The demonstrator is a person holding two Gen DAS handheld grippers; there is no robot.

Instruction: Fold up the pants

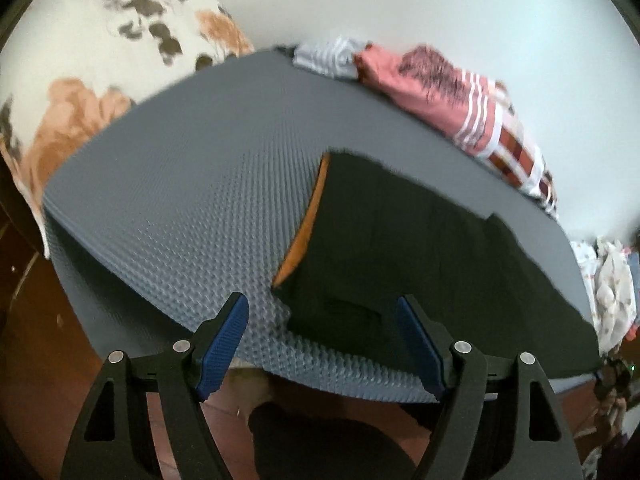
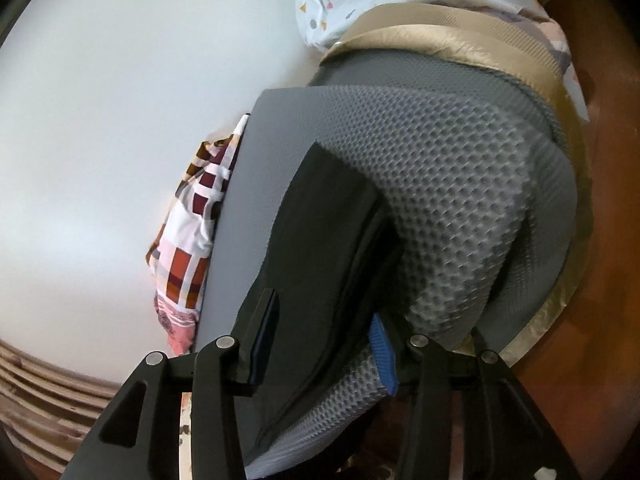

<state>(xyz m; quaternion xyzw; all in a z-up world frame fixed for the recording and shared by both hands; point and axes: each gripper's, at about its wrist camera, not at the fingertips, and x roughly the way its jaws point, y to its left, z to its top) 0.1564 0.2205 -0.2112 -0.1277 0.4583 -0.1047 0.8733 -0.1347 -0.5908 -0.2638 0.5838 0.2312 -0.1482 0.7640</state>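
One pair of black pants (image 1: 400,240) lies folded on the grey mat (image 1: 180,208), centre right. The left gripper (image 1: 320,320) hangs spread just below their near edge, touching nothing. The right gripper (image 2: 324,320) straddles the pants' (image 2: 320,240) edge, fingers apart.

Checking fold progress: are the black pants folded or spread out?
Folded: the black pants lie as a compact layered block on the grey mat, orange lining showing at one edge.
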